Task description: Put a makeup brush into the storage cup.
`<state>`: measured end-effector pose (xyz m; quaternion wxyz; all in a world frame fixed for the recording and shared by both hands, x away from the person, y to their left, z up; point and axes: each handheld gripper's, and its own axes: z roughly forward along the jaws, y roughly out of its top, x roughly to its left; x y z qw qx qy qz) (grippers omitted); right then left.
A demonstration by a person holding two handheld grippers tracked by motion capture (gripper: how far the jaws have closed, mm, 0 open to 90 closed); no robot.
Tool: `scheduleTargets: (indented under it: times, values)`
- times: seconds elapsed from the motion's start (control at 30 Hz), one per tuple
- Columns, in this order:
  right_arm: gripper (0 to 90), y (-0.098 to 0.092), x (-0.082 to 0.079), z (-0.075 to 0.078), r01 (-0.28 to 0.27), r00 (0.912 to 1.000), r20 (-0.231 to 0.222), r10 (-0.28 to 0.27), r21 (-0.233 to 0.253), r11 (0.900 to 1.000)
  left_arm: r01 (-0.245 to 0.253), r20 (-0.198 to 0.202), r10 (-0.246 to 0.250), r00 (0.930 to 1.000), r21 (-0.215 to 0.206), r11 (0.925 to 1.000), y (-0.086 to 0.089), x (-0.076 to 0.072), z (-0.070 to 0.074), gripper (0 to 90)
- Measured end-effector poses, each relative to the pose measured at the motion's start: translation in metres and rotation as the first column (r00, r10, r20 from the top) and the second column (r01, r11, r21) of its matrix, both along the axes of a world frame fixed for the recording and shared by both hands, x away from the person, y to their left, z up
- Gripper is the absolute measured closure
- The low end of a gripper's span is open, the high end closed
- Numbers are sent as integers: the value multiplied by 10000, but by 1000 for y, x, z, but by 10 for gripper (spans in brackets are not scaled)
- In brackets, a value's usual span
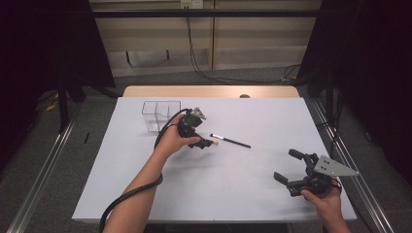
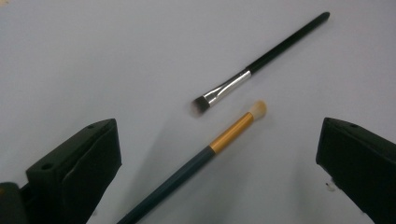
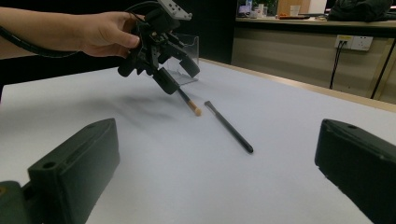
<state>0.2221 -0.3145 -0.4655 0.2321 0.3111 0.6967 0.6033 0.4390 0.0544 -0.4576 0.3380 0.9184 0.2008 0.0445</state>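
- Pale grey table (image 1: pixel 218 194) in a dark-curtained room; clear box (image 1: pixel 161 115) at its far left
- Left gripper (image 1: pixel 203 141), jaws wide apart, empty, straddles the gold-banded brush (image 2: pixel 205 154); black brush (image 2: pixel 261 63) just beyond
- Right gripper (image 1: pixel 286 167) gapes empty, near right

We read no text, label, brand or number anywhere: none on the two brushes, the clear box, the grippers or the far wall sockets, which are too small to tell.
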Motion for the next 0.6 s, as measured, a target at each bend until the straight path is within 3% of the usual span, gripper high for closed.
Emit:
scheduleTargets:
  times: [0.03, 0.2, 0.3, 0.4, 0.6]
  values:
    - [0, 0, 0, 0, 9, 10000, 3, -9, -7, 10000, -12, -108, 12, 9999, -28, 10000, -1, 0, -1, 0]
    - [0, 1, 0, 0, -30, 10000, -11, 30, -10, 10000, 256, -515, -224, 9984, 624, 9977, -5, 2, -3, 0]
    - [0, 1, 0, 0, -42, 10000, -14, 42, -33, 10000, 531, -384, -492, 9981, 1104, 9925, -7, 4, -1, 0]
    - [0, 1, 0, 0, -35, 10000, -13, 35, -30, 10000, 517, -442, -471, 9979, 1083, 9928, -9, 4, 0, 3]
    - [0, 0, -1, 1, -21, 10000, 15, 21, -12, 10000, 633, -557, -557, 9969, 1457, 9873, -13, 4, -5, 4]
